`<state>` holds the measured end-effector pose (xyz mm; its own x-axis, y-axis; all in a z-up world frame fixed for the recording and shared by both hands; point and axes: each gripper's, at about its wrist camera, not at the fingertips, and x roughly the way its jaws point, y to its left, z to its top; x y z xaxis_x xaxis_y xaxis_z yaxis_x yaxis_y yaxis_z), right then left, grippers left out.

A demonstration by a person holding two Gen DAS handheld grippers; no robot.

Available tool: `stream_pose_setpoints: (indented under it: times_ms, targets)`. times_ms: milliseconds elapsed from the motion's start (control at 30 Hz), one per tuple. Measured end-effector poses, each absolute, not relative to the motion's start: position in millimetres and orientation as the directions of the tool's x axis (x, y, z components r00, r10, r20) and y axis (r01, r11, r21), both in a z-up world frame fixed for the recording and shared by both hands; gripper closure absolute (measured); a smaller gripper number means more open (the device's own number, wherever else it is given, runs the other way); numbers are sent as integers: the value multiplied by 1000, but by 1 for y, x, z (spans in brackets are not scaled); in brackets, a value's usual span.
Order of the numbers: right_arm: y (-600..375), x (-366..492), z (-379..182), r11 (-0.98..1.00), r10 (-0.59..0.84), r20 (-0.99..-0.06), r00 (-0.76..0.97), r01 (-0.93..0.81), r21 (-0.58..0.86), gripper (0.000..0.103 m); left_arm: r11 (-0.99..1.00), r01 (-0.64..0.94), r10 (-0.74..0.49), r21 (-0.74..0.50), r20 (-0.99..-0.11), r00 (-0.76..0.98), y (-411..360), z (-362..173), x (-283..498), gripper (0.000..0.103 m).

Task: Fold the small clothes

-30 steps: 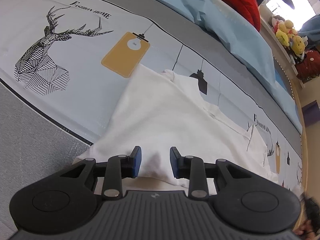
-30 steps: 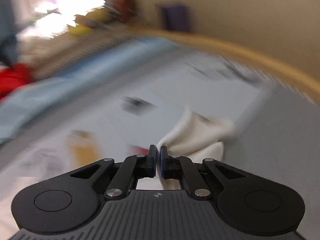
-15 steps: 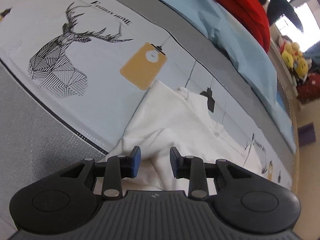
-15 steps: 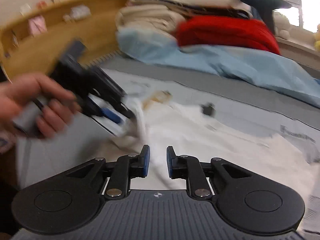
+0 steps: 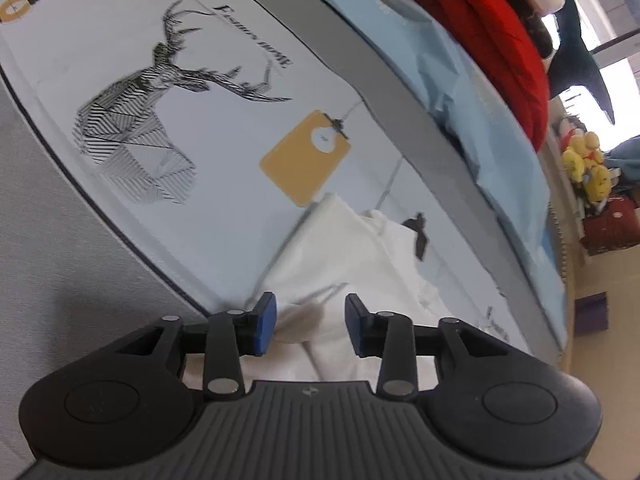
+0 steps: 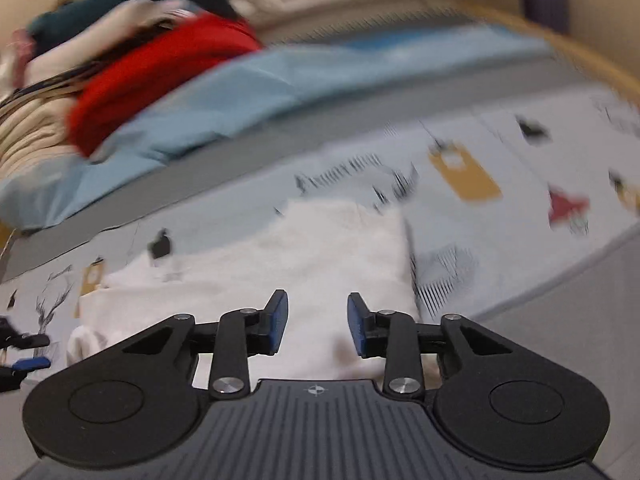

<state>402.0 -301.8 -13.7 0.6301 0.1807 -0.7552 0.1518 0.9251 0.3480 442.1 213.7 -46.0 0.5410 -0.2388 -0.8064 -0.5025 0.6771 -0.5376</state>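
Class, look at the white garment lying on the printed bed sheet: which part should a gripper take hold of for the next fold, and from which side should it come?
Probably the near hem of the white garment, coming from the near side and angled down. That edge lies loose and creased just beyond the open left gripper, so its jaws could pinch it. The middle lies flat on the printed sheet and offers little to grip.

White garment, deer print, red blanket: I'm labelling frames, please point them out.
White garment (image 5: 352,248), left wrist view, its flat middle.
Deer print (image 5: 136,136), left wrist view, the chest.
Red blanket (image 5: 492,28), left wrist view, its folds.
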Motion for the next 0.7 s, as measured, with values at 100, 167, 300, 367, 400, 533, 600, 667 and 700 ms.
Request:
stream_pose_setpoints:
  times_ms: [100, 167, 300, 367, 400, 533, 600, 667, 700]
  targets:
    - [-304, 408, -23, 901, 188, -762, 619, 200, 385, 68, 636, -515, -280, -575, -794, 540, 209, -52, 445, 56]
    - [-298, 415, -28, 897, 195, -770, 607, 208, 390, 68, 603, -534, -307, -593, -790, 532, 204, -59, 446, 56]
    - [-291, 421, -38, 886, 256, -780, 571, 184, 425, 68, 574, -528, -367, -626, -773, 517, 187, -67, 453, 51]
    - [-285, 422, -46, 890, 258, -794, 551, 184, 418, 68, 613, -509, -362, -604, -788, 499, 175, -70, 459, 48]
    - [-283, 423, -50, 889, 260, -804, 535, 192, 415, 68, 639, -504, -344, -581, -802, 489, 170, -71, 461, 48]
    - [-283, 426, -72, 863, 274, -845, 460, 269, 427, 68, 719, -507, -236, -476, -852, 467, 158, -77, 466, 45]
    - [-288, 425, -79, 848, 269, -857, 439, 313, 427, 69, 719, -524, -211, -456, -862, 461, 158, -81, 466, 45]
    - [-292, 424, -82, 834, 272, -861, 431, 341, 434, 70, 720, -529, -202, -449, -865, 460, 158, -81, 467, 45]
    - [-294, 423, -83, 828, 279, -858, 431, 346, 442, 70, 729, -525, -193, -440, -868, 458, 157, -80, 467, 45]
